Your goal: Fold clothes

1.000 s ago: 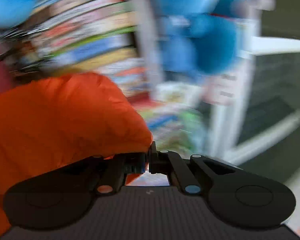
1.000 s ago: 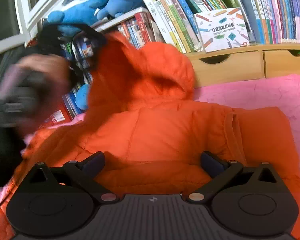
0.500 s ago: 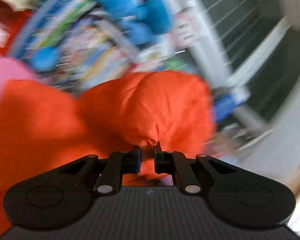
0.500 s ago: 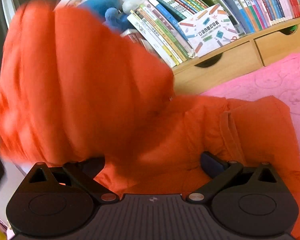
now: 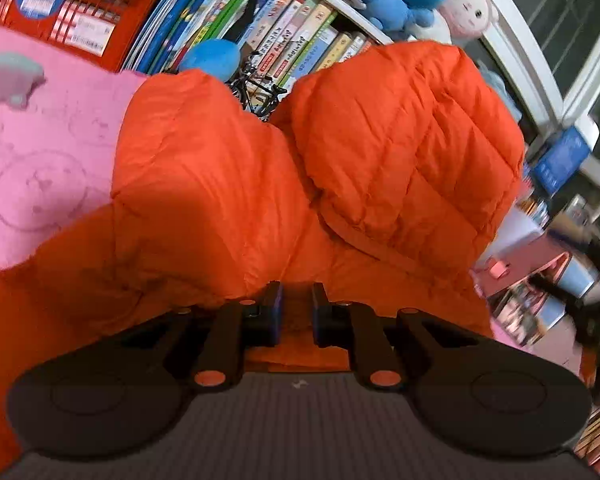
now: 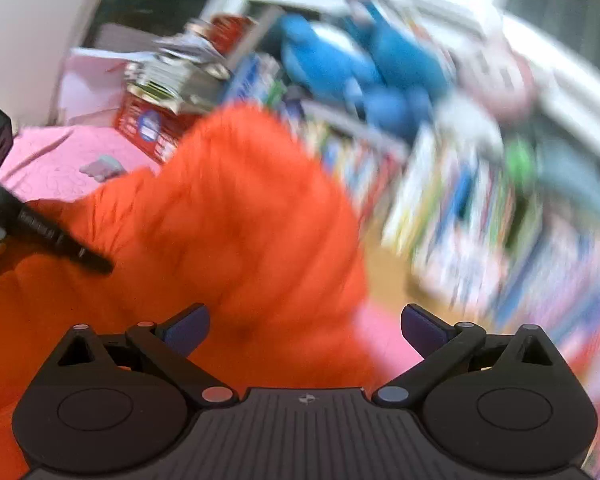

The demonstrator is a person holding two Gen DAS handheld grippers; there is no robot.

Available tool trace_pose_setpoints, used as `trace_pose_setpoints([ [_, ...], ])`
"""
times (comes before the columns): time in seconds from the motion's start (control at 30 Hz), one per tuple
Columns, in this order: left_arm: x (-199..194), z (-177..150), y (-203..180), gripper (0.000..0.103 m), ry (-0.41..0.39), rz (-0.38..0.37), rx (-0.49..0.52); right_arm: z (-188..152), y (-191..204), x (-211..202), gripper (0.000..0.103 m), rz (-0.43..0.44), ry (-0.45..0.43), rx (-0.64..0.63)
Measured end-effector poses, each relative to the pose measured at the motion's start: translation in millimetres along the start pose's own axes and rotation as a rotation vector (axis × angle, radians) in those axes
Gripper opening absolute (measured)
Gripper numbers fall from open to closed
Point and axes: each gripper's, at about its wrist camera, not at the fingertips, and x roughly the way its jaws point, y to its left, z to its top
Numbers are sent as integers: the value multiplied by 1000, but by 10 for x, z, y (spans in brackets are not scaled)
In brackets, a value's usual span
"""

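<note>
Folding an orange puffer jacket (image 5: 228, 208) on the pink bedspread (image 5: 48, 160); jacket fills the centre and lower left of my left view, bedspread showing at left. What just changed: a second ago the hood stood up against the bookshelf (image 5: 292, 44) and my left gripper was swinging high with a bunched handful; now that part has come down and lies as a quilted lobe in the upper right of the frame, over the body. So one fold-over looks roughly laid, not yet smoothed; I judge mid-fold.

Jacket's long axis runs lower left to upper right in the left view, lobe end pointing at the shelf. Which end is hem, can't tell here.

Right view is motion-blurred: jacket (image 6: 228, 240) in centre-left, bedspread (image 6: 60, 156) upper left, shelf smeared at right. It has swung off the flat body it faced before.

My left gripper (image 5: 296, 312): fingers nearly together, orange fabric pinched in the narrow gap. It also shows as a dark bar at left edge (image 6: 52, 240). My right gripper (image 6: 304, 324): spread wide, holding nothing, hovering over the jacket.
</note>
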Motion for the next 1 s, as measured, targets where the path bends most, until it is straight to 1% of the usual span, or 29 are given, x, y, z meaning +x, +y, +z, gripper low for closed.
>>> trace_pose_setpoints([
  [0.03, 2, 2, 17, 15, -2, -13, -12, 154, -26, 22, 103, 0, -26, -59],
  [0.07, -2, 2, 39, 19, -7, -32, -24, 313, -44, 100, 103, 11, -38, -101],
  [0.1, -21, -6, 70, 23, -17, -65, -38, 461, -54, 226, 103, 39, -20, -133],
  [0.13, -39, -13, 102, 32, -27, -98, -52, 607, -64, 353, 103, 69, -1, -165],
  [0.17, -54, -18, 126, 43, -36, -129, -62, 705, -48, 496, 103, 99, 39, -173],
  [0.23, -64, -17, 131, 52, -47, -176, -65, 897, -13, 782, 103, 161, 119, -188],
  [0.3, -60, -17, 101, 55, -46, -182, -48, 924, 59, 1013, 103, 182, 222, -172],
  [0.33, -66, -17, 104, 57, -48, -189, -50, 936, 95, 1127, 98, 192, 273, -163],
  [0.37, -72, -18, 107, 59, -49, -195, -53, 948, 132, 1242, 90, 202, 325, -155],
  [0.43, -84, -19, 113, 61, -51, -208, -58, 841, 302, 1144, 36, 59, 217, -270],
  [0.47, -88, -20, 119, 62, -53, -214, -61, 786, 388, 1092, 29, -15, 160, -328],
  [0.5, -85, -21, 131, 63, -55, -221, -67, 732, 474, 1039, 24, -89, 103, -385],
  [0.53, -85, -16, 146, 66, -58, -235, -80, 677, 560, 987, 21, -163, 46, -442],
  [0.57, -86, -11, 161, 68, -62, -250, -93, 622, 646, 934, 20, -237, -12, -498],
  [0.63, -89, -1, 197, 72, -68, -281, -123, 513, 818, 829, 20, -385, -129, -609],
  [0.7, -104, 6, 263, 74, -75, -324, -174, 404, 989, 724, 21, -534, -248, -718],
  [0.8, -121, 16, 343, 74, -87, -373, -235, 156, 1127, 707, 22, -569, -281, -742],
  [0.93, -133, 30, 367, 79, -81, -410, -263, -161, 1240, 836, 21, -484, -131, -651],
  [0.97, -131, 36, 370, 80, -72, -429, -278, -200, 1265, 829, 21, -465, -113, -625],
  [1.0, -119, 45, 380, 80, -57, -456, -317, -237, 1289, 821, 21, -445, -95, -600],
])
